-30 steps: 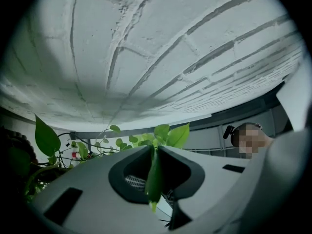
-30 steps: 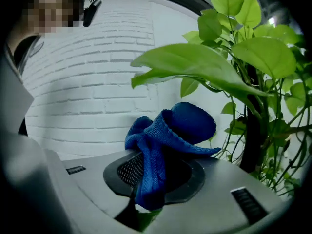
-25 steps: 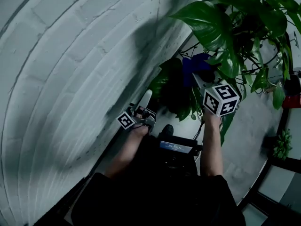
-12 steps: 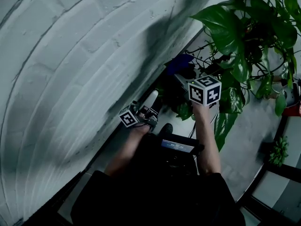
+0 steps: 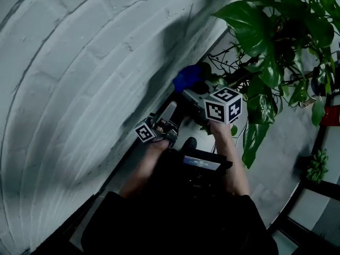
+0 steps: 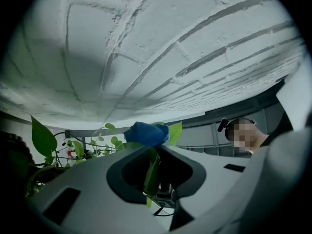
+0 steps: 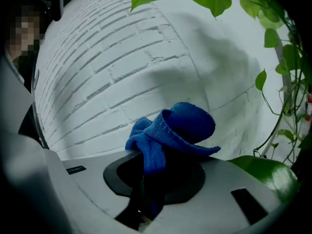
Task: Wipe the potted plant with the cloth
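The potted plant [image 5: 265, 41] fills the upper right of the head view, its big leaves hanging over the floor. My right gripper [image 5: 192, 91] is shut on a bunched blue cloth [image 5: 186, 77], [image 7: 175, 128], held left of the foliage and close to the wall. My left gripper [image 5: 171, 109] points up beside the wall, just below the cloth. In the left gripper view a narrow green leaf [image 6: 152, 172] runs between its nearly closed jaws, which have just been opening slightly. The cloth [image 6: 146, 133] sits right beyond its tips.
A white brick wall [image 5: 79, 62] covers the left half of the head view. A dark device [image 5: 199, 166] hangs at the person's chest. A small green plant [image 5: 317, 163] and a red object [image 5: 332, 113] stand at the right edge. Thin vine stems [image 7: 280, 116] trail nearby.
My right gripper has carried the blue cloth left and down, out of the foliage toward the wall and the left gripper. The left gripper has stayed where it was.
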`<control>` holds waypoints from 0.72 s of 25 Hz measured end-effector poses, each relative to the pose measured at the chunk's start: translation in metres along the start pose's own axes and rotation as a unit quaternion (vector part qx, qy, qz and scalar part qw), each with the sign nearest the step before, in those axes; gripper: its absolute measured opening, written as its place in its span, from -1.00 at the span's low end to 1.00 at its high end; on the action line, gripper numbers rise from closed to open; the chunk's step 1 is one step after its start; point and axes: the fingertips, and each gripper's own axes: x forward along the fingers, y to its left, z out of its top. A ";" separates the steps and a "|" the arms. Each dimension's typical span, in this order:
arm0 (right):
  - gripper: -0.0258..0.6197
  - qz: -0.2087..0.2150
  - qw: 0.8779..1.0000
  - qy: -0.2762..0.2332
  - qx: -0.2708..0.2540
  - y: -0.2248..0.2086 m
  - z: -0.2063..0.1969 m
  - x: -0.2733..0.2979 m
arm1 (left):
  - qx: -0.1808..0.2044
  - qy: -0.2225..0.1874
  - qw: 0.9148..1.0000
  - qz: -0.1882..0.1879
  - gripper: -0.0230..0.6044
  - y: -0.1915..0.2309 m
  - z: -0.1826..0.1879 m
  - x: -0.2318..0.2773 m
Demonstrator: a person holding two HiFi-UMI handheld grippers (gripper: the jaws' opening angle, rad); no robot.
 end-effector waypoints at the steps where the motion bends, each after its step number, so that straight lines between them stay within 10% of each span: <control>1: -0.59 0.006 1.000 -0.013 0.007 0.002 0.005 -0.004 | -0.004 -0.004 1.000 0.000 -0.67 0.001 0.001 -0.001; 11: -0.59 -0.099 0.982 -0.149 -0.058 -0.004 0.066 -0.107 | 0.000 -0.007 1.000 0.008 -0.56 -0.001 0.010 -0.005; 18: -0.59 -0.089 0.988 -0.121 -0.029 -0.004 0.038 -0.098 | -0.012 -0.013 1.000 -0.006 -0.48 -0.006 0.010 -0.007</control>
